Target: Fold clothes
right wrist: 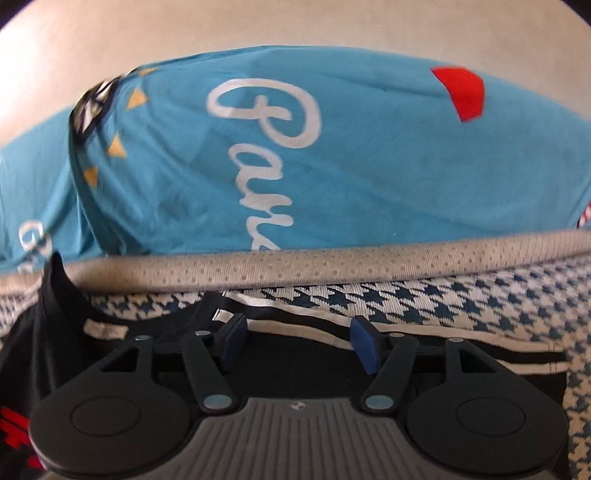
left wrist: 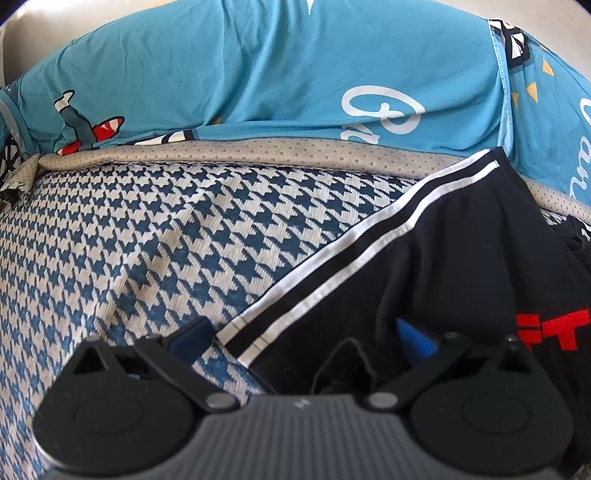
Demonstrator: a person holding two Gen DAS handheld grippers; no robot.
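A black garment (left wrist: 461, 258) with two white stripes (left wrist: 332, 258) along its edge and red lettering (left wrist: 550, 328) lies on the bed at the right of the left wrist view. My left gripper (left wrist: 303, 336) stands wide open over its striped corner. One blue pad (left wrist: 192, 332) rests on the bedcover and the other pad (left wrist: 413, 336) is beside a black fold. In the right wrist view the same garment (right wrist: 295, 373) lies flat, its collar and label (right wrist: 103, 328) at the left. My right gripper (right wrist: 299, 341) is open just above the striped edge (right wrist: 406, 325), pinching nothing.
The bedcover (left wrist: 147, 240) (right wrist: 498, 295) is a blue-and-white houndstooth weave. Behind it runs a grey dotted sheet edge (left wrist: 258, 151) (right wrist: 369, 262). Turquoise bedding with white script (left wrist: 258, 74) (right wrist: 351, 147) is heaped at the back against a pale wall (right wrist: 295, 22).
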